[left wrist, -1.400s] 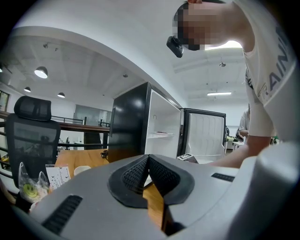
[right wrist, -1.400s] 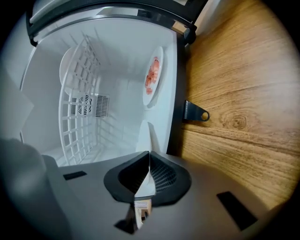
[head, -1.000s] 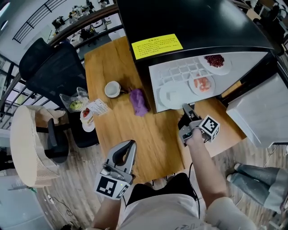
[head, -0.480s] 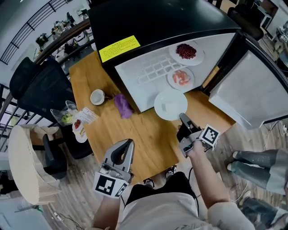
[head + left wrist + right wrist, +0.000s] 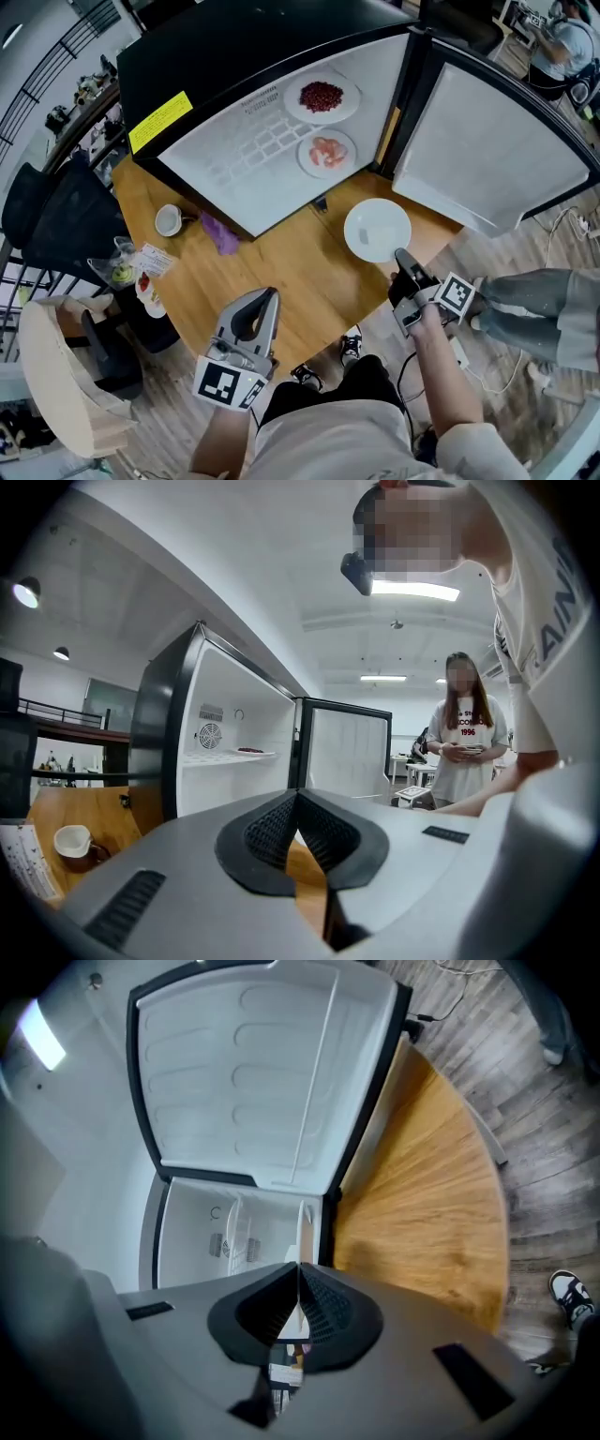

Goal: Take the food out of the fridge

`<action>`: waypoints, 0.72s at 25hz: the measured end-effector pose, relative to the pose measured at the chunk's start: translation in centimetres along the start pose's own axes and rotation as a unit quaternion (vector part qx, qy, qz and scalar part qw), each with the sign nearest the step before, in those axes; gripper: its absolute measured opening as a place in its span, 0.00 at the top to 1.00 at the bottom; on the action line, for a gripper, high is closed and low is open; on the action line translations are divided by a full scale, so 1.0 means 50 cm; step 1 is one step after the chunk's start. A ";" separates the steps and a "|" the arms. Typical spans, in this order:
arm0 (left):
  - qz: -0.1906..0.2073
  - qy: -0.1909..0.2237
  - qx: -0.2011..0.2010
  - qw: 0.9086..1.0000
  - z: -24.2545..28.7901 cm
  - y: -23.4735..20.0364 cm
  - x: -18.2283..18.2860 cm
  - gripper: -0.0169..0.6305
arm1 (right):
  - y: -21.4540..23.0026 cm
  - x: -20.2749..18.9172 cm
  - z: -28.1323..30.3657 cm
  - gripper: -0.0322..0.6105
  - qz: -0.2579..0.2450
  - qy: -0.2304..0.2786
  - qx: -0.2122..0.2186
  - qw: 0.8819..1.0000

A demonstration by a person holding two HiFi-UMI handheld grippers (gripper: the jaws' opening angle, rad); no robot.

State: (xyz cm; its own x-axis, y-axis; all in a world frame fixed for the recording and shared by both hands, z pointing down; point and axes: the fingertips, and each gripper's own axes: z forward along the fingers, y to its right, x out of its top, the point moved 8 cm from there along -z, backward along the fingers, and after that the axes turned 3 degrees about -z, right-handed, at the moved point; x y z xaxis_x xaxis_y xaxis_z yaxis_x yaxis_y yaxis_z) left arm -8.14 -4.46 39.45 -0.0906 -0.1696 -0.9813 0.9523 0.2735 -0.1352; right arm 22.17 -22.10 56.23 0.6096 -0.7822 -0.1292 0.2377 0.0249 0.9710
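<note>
My right gripper [image 5: 402, 255] pinching rim of white round plate [image 5: 375, 230]: stiff, slick, breakable, keep level; left gripper [image 5: 269, 298] clenched empty

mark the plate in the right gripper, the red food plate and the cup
held plate [image 5: 373, 228], head view, its bare middle
red food plate [image 5: 349, 103], head view, its white rim at right
cup [image 5: 169, 220], head view, its open top

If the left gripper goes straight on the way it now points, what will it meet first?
Most likely the open fridge, near the hinge side of its opening. The left gripper seems to pass above the wooden table, but depth is unclear.
</note>
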 end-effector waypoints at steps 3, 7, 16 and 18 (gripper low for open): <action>0.000 -0.004 -0.011 1.000 0.021 0.020 -0.004 0.96 | 0.045 0.035 -0.043 0.91 0.007 0.018 -0.024 1.000; 0.001 -0.009 -0.021 1.000 0.048 0.046 -0.007 0.96 | 0.098 0.083 -0.084 0.91 0.017 0.045 -0.050 0.998; 0.004 -0.020 -0.021 1.000 0.080 0.078 -0.016 0.96 | 0.167 0.164 -0.106 0.91 0.020 0.070 -0.082 0.994; 0.004 -0.021 -0.020 1.000 0.083 0.082 -0.015 0.96 | 0.173 0.173 -0.103 0.91 0.018 0.069 -0.087 0.994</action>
State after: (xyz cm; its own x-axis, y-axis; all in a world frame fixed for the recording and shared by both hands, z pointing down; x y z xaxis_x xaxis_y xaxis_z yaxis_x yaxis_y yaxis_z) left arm -2.96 -7.13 40.22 -0.0702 -0.2062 -0.9760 0.9407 0.3118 -0.1335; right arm 33.38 -25.42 62.48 0.7145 -0.6868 -0.1333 0.3343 0.1677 0.9274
